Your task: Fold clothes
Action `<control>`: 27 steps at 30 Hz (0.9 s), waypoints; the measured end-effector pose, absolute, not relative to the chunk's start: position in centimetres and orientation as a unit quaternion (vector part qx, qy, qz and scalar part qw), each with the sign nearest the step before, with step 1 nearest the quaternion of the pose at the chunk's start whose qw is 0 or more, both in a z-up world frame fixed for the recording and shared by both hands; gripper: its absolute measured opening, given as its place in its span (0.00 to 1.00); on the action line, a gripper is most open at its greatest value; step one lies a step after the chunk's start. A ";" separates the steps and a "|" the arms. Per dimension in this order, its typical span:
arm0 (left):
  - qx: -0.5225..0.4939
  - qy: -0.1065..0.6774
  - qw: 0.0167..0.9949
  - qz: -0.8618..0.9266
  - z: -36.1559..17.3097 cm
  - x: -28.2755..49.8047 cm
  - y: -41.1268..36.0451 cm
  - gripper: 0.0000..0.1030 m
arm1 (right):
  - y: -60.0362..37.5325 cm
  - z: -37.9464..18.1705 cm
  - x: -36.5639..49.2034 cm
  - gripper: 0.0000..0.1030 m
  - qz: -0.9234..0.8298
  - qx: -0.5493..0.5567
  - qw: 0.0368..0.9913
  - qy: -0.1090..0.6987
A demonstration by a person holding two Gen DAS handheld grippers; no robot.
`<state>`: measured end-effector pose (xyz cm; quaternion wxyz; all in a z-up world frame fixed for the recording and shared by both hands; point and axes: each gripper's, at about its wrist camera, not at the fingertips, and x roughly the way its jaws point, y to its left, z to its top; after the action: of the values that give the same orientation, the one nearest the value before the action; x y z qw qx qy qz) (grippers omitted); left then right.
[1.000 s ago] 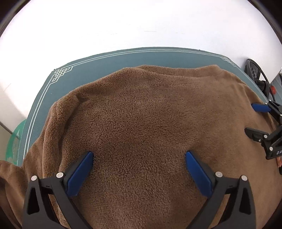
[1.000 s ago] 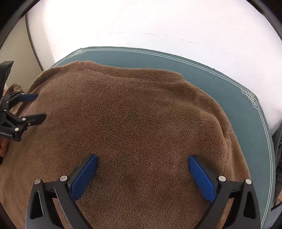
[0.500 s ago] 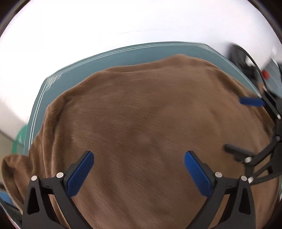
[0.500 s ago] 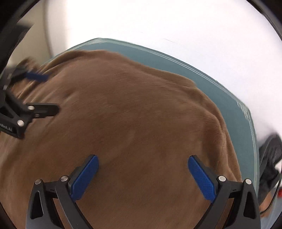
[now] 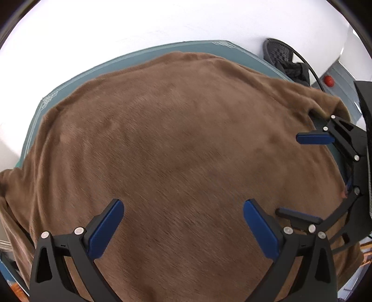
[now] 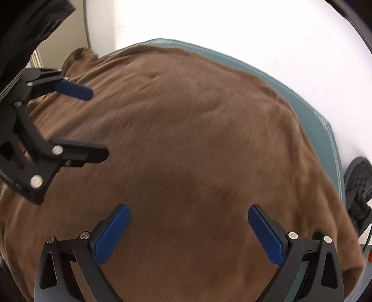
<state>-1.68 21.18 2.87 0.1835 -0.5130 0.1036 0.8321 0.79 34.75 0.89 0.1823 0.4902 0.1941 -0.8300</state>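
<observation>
A plain white wall (image 5: 162, 21) filled the background from ten to two o'clock. Below it lay a teal table mat with a pale line border (image 5: 97, 67), almost wholly covered by the brown fleece garment (image 5: 186, 151), which was spread flat across the centre and draped over the near edges. A black mesh chair back (image 5: 281, 54) stood at one o'clock in the left wrist view. The left gripper (image 5: 183, 223) and the right gripper (image 6: 188, 228) both hovered over the fleece with jaws spread wide, holding nothing.
</observation>
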 end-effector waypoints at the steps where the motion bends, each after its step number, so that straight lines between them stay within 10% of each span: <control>1: -0.513 0.105 0.184 0.832 2.7 -1.2 21.3 1.00 | 34.9 0.8 1.7 1.00 -0.829 0.490 0.184 0.197; 27: -0.463 0.082 0.176 0.865 0.7 1.1 21.1 1.00 | 36.9 -1.0 3.7 1.00 -0.856 0.474 0.167 0.120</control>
<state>1.10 21.14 0.66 0.1758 -0.4632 0.0822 0.8648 3.70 36.91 -1.03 0.1673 0.4742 0.1202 -0.8560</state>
